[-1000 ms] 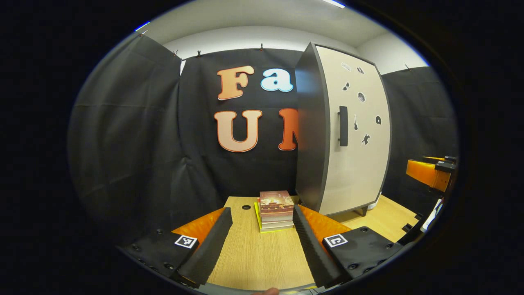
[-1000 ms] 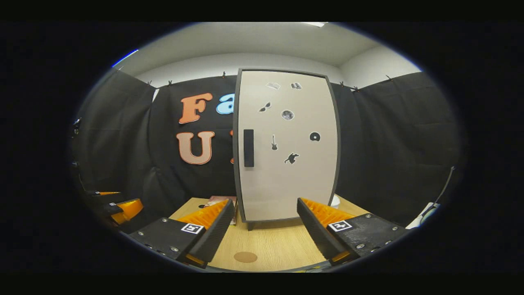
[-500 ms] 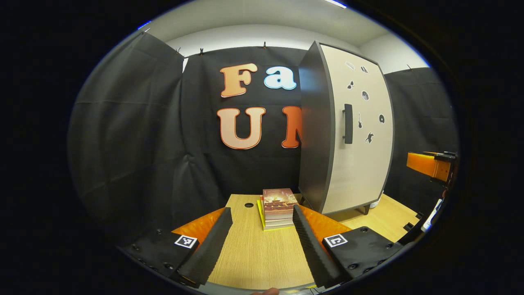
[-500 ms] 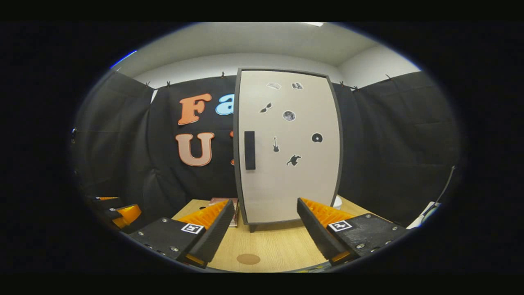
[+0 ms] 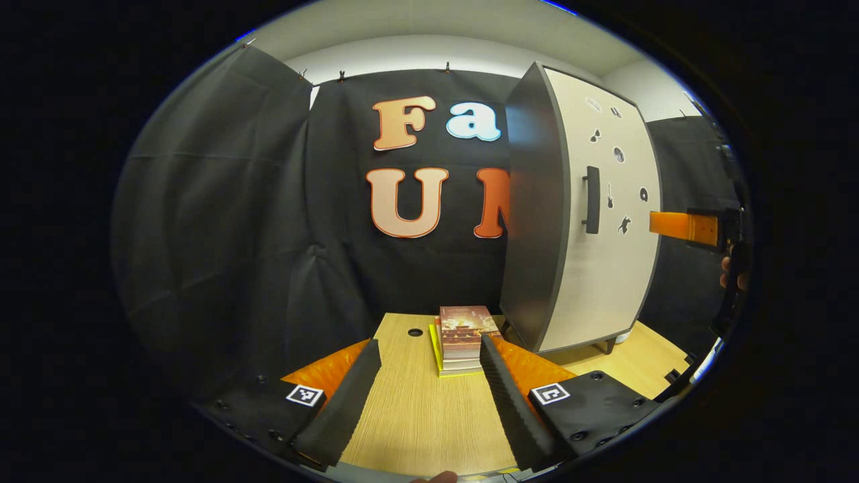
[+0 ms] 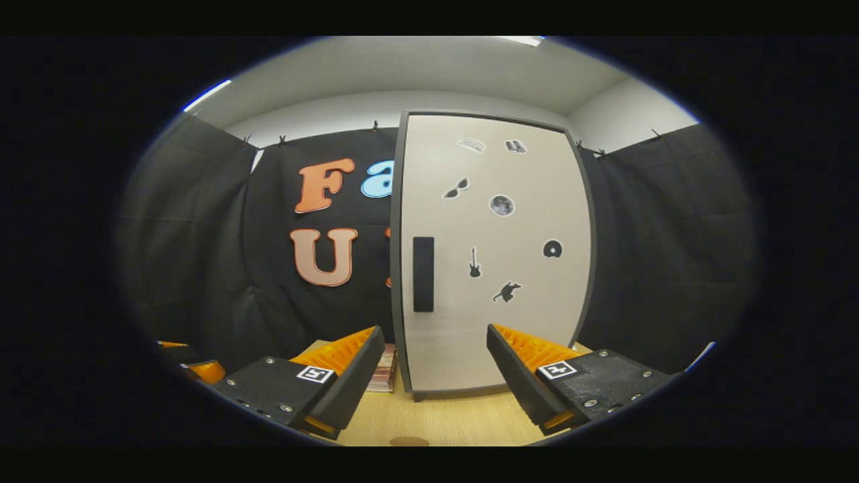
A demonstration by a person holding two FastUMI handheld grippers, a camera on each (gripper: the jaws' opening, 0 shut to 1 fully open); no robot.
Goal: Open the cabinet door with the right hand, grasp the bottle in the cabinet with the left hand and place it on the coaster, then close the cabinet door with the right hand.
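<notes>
1. Beige and dark-framed, the cabinet door (image 6: 493, 255) is sitting closed, straight ahead of the right gripper (image 6: 435, 376) — jaws spread, gripping nothing.
2. The door handle (image 6: 423, 274) is standing upright above and between its fingers, well apart from them.
3. The coaster (image 6: 409, 441) is lying on the wooden table (image 6: 456, 419) below that gripper.
4. The left gripper (image 5: 429, 396) is hovering released over the table, facing a stack of books (image 5: 463, 339); the cabinet (image 5: 577, 221) is standing to its right.

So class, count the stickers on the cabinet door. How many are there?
6 on the cabinet door: two stickers at the top, sunglasses, a moon, a guitar, a disc — correction, 7 with the cat.
</notes>
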